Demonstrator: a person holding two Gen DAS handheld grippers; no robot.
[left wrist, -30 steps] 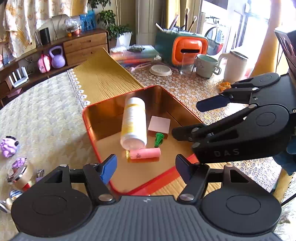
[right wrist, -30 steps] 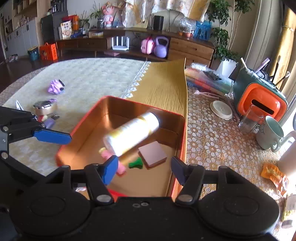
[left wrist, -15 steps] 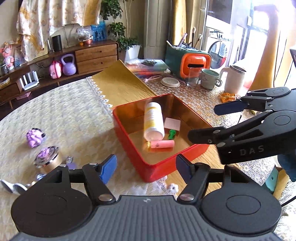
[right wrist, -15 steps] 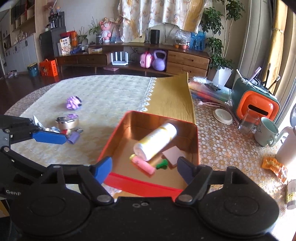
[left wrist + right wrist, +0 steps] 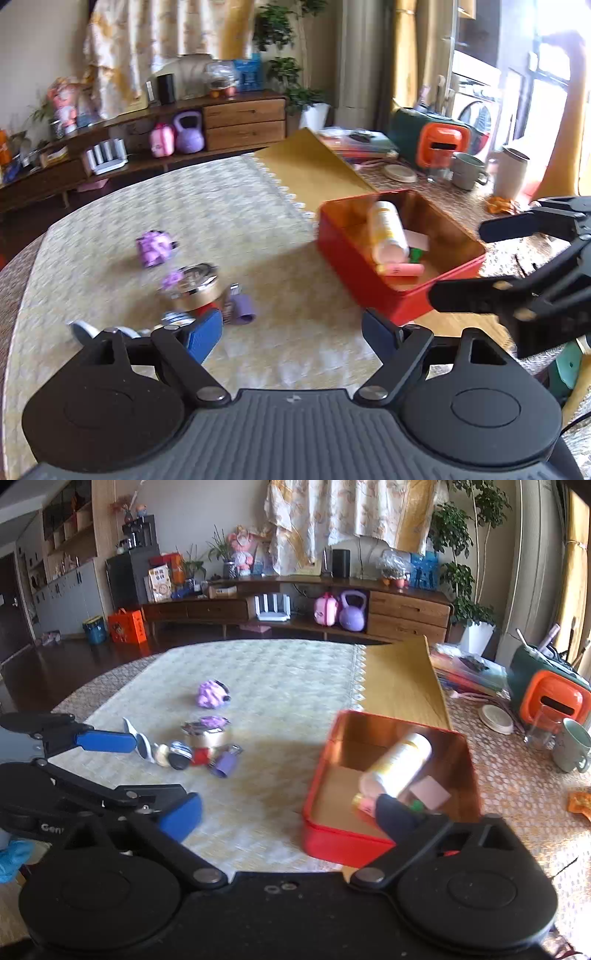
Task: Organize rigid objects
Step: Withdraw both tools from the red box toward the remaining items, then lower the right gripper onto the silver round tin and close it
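A living room with a long wooden sideboard [image 5: 295,609] at the far wall frames a table under a pale patterned cloth [image 5: 229,206].

Both grippers have drawn back from the tin since a second ago: then each camera looked straight down into it, now the whole tin shows, over to the right in both views, and bare cloth lies beneath the fingers. The left gripper [image 5: 291,334] has its jaws spread, having just been opening, with nothing between them. The right gripper [image 5: 288,814] stands spread as wide as it gets, its jaws also just opened, and empty. Each gripper shows in the other's view, the right one at the right edge of the left camera, the left one at the left edge of the right camera.

The red rectangular metal tin with a gold inside [image 5: 354,258] sits on the table to the right. In it lie a white and yellow cylindrical bottle [image 5: 386,229] on its side, a pink cylindrical tube [image 5: 400,269] at the near wall, a small green piece [image 5: 415,254] and a flat pale pink square [image 5: 417,239].

Left of the tin, on the cloth, a cluster lies loose: a round gold and silver tin [image 5: 195,286], a small lilac cylinder [image 5: 242,312] and a purple lumpy toy [image 5: 153,249] farther back.

Part of a word, "Gen", can be read on the left gripper in the right camera's view.
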